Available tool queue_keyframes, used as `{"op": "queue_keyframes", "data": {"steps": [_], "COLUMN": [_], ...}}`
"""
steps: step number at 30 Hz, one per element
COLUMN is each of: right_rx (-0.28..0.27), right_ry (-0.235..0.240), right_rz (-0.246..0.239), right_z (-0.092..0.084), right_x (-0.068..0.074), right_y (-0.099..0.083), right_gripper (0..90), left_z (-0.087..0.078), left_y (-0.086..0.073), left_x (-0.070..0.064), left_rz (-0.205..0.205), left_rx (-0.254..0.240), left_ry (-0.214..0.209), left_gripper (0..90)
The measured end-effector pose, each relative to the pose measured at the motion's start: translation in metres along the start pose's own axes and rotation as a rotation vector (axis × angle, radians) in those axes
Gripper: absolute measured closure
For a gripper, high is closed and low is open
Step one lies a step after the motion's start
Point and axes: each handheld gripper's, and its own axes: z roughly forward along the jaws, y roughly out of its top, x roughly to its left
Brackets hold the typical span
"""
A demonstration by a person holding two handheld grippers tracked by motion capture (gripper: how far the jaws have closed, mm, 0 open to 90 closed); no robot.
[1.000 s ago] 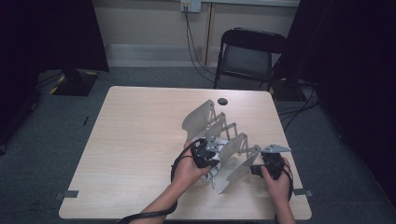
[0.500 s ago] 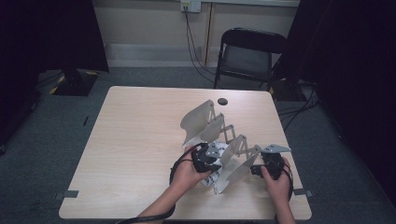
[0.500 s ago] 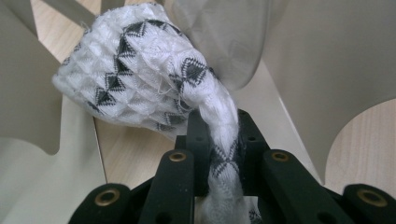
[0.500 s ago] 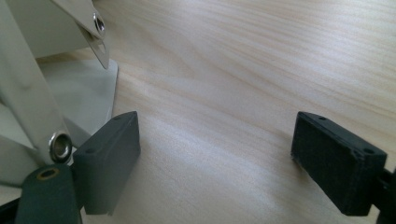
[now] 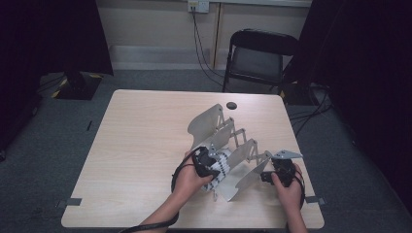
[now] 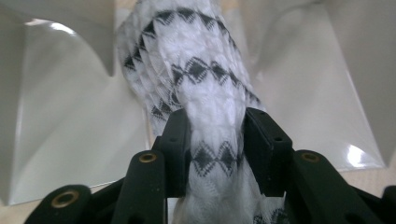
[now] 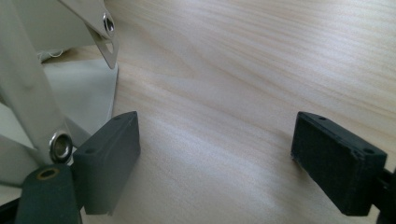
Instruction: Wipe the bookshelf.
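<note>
Half the patterned cloth [image 6: 205, 93] hidden, rack panels [image 5: 228, 145] around

1 folding rack [image 5: 228, 145], 1 patterned cloth [image 6: 201, 88], 1 black disc [image 5: 231, 105], 1 chair [image 5: 260, 58], 1 table [image 5: 136, 145].

A bare studio or lab: black curtains [image 5: 63, 34], grey carpet [image 5: 43, 160], folding chair [image 5: 260, 58], one wooden worktop [image 5: 136, 145].

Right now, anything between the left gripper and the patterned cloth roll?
Nothing visible. The cloth roll already sits between the left gripper pads, whose jaws have just been opening, with rack panels on either side.
</note>
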Motion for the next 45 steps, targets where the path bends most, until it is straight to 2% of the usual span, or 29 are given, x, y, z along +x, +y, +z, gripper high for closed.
{"op": "queue_keyframes", "data": {"steps": [2, 4, 5, 7, 8, 9, 10, 12, 13, 14, 16, 17, 19, 21, 28, 36, 39, 45], "right_rx": [0.0, 0.0, 0.0, 0.0, 0.0, 0.0, 0.0, 0.0, 0.0, 0.0, 0.0, 0.0, 0.0, 0.0, 0.0, 0.0, 0.0, 0.0], "right_ry": [0.0, 0.0, 0.0, 0.0, 0.0, 0.0, 0.0, 0.0, 0.0, 0.0, 0.0, 0.0, 0.0, 0.0, 0.0, 0.0, 0.0, 0.0], "right_rz": [0.0, 0.0, 0.0, 0.0, 0.0, 0.0, 0.0, 0.0, 0.0, 0.0, 0.0, 0.0, 0.0, 0.0, -0.001, 0.0, 0.0, 0.0], "right_z": [0.0, 0.0, 0.0, 0.0, 0.0, 0.0, 0.0, 0.0, 0.0, 0.0, 0.0, 0.0, 0.0, 0.0, 0.0, 0.0, 0.0, 0.0], "right_x": [0.0, 0.0, 0.0, 0.0, 0.0, 0.0, 0.0, 0.0, 0.0, 0.0, 0.0, 0.0, 0.0, 0.0, 0.0, 0.0, 0.0, 0.0], "right_y": [0.0, 0.0, 0.0, 0.0, 0.0, 0.0, 0.0, 0.0, 0.0, 0.0, 0.0, 0.0, 0.0, 0.0, 0.0, 0.0, 0.0, 0.0], "right_gripper": [15.0, 15.0, 15.1, 15.1, 15.0, 15.0, 15.0, 15.0, 15.0, 15.0, 15.1, 15.1, 15.1, 15.0, 15.0, 15.0, 15.0, 15.0], "left_z": [0.0, 0.004, 0.008, 0.016, 0.02, 0.023, 0.025, 0.025, 0.024, 0.021, 0.016, 0.012, 0.004, -0.004, -0.024, -0.044, -0.043, -0.025], "left_y": [0.004, 0.008, 0.009, 0.008, 0.006, 0.004, 0.003, 0.001, 0.002, 0.004, 0.007, 0.009, 0.015, 0.021, 0.037, 0.056, 0.058, 0.047], "left_x": [0.001, 0.001, 0.002, 0.005, 0.006, 0.006, 0.006, 0.007, 0.007, 0.008, 0.009, 0.009, 0.007, 0.005, 0.0, -0.003, -0.003, -0.003], "left_rz": [-0.018, -0.007, -0.01, -0.024, -0.032, -0.034, -0.027, -0.04, -0.042, -0.019, -0.001, -0.004, 0.036, 0.058, 0.114, 0.17, 0.189, 0.164], "left_rx": [-0.022, -0.042, -0.047, -0.04, -0.036, -0.021, -0.012, -0.018, -0.019, -0.01, -0.043, -0.062, -0.081, -0.101, -0.167, -0.206, -0.197, -0.173], "left_ry": [0.014, 0.036, 0.035, 0.006, -0.011, -0.031, -0.035, -0.056, -0.056, -0.05, -0.067, -0.076, -0.067, -0.064, -0.066, -0.05, -0.05, -0.069], "left_gripper": [55.4, 49.5, 48.2, 48.7, 50.2, 57.5, 63.0, 73.0, 75.4, 76.7, 78.0, 78.2, 78.3, 78.3, 78.2, 78.3, 78.3, 78.3]}}
